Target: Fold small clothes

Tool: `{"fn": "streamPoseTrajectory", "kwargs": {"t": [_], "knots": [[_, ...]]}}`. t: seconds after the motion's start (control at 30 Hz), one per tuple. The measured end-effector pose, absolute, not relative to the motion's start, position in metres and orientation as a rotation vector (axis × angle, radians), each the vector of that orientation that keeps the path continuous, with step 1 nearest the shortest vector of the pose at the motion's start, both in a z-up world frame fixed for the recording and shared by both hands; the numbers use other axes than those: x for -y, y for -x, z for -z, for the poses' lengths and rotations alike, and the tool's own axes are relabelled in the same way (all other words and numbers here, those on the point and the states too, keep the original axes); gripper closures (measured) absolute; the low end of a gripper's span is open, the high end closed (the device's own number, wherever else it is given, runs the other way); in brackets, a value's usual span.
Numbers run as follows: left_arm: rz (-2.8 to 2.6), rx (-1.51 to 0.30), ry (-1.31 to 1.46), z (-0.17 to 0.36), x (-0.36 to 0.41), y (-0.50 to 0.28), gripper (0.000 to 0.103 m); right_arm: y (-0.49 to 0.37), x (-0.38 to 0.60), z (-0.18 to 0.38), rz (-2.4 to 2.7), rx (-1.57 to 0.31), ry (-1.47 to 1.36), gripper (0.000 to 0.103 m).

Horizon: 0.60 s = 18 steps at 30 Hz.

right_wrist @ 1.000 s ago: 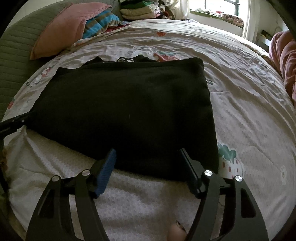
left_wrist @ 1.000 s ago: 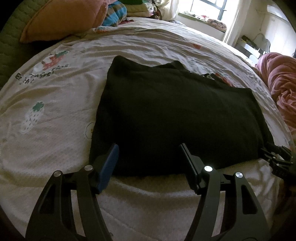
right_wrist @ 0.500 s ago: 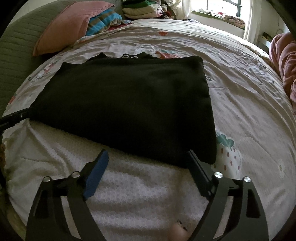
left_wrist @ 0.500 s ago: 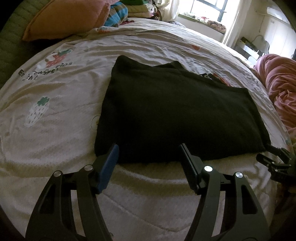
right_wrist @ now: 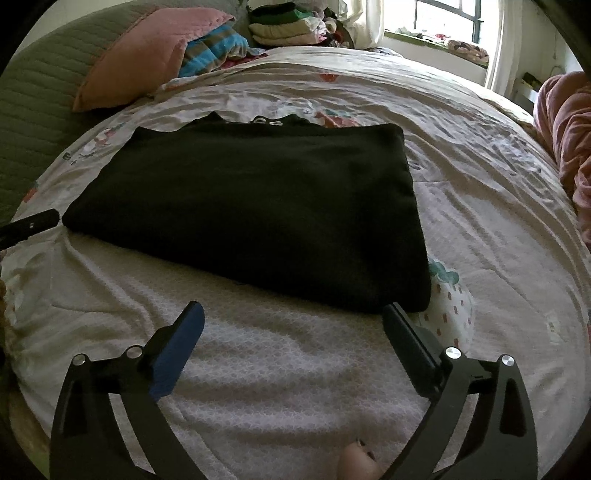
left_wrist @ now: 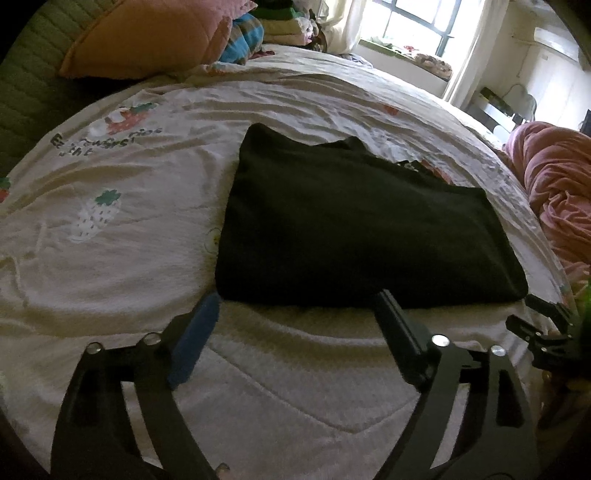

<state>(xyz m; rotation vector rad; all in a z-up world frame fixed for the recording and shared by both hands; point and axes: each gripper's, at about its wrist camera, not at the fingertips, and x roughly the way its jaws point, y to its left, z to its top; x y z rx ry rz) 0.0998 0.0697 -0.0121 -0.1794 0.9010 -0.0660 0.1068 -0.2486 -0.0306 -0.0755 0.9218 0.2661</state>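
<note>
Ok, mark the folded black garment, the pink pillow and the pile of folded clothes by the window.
black garment [right_wrist: 258, 206], right wrist view, middle of its top layer.
pink pillow [right_wrist: 147, 55], right wrist view, centre of its quilted face.
pile of folded clothes [right_wrist: 288, 26], right wrist view, front of the stack.

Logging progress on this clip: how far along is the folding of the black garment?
Looks done: the black garment lies flat on the bedsheet as a neat folded rectangle. In hand: nothing; the left gripper and right gripper are both open, just short of its near edge. Left: possibly one more fold, or moving it to the folded stack by the pillow.
</note>
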Motion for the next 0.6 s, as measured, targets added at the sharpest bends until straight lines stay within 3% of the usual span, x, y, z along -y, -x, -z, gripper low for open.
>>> {"fn": "streamPoseTrajectory", "kwargs": {"t": [0.07, 0.17, 0.6], "knots": [[0.065, -0.9, 0.178, 0.011, -0.07, -0.098, 0.019, -0.106, 0.248, 0.028, -0.264, -0.913, 0.073, 0.005], [0.062, -0.899, 0.175, 0.01, -0.071, -0.095, 0.01, -0.102, 0.246, 0.023, -0.26, -0.891, 0.073, 0.005], [0.06, -0.884, 0.142, 0.0, -0.069, -0.083, 0.01, -0.091, 0.232, 0.005, -0.289, -0.833, 0.086, 0.005]]}}
